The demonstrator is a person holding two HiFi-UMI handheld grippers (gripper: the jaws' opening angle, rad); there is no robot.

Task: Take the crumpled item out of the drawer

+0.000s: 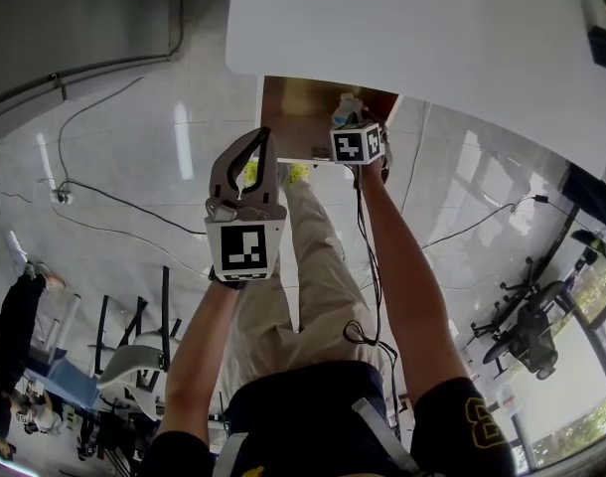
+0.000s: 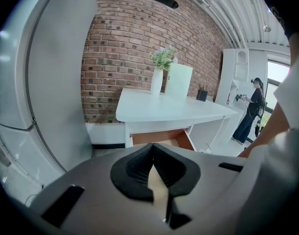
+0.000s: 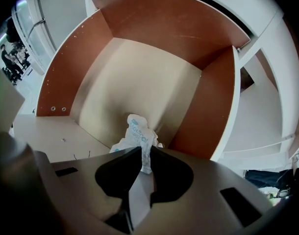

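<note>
The drawer (image 1: 293, 107) stands pulled out from under the white table (image 1: 432, 28), its wooden floor (image 3: 139, 82) bare but for one thing. A crumpled white wrapper with blue print (image 3: 138, 131) lies near the drawer's front right corner. My right gripper (image 3: 142, 152) reaches into the drawer and is shut on the wrapper's lower edge; the rest of it sticks up beyond the tips. In the head view the wrapper (image 1: 349, 107) shows just past the right gripper (image 1: 355, 125). My left gripper (image 1: 261, 139) hangs outside the drawer's near left, shut and holding nothing (image 2: 152, 148).
In the left gripper view the table (image 2: 164, 109) carries a white vase with a plant (image 2: 158, 77) and a pale board (image 2: 179, 81), before a brick wall. A person (image 2: 250, 109) stands far right. Cables (image 1: 104, 197) cross the shiny floor; chairs (image 1: 134, 346) stand at lower left.
</note>
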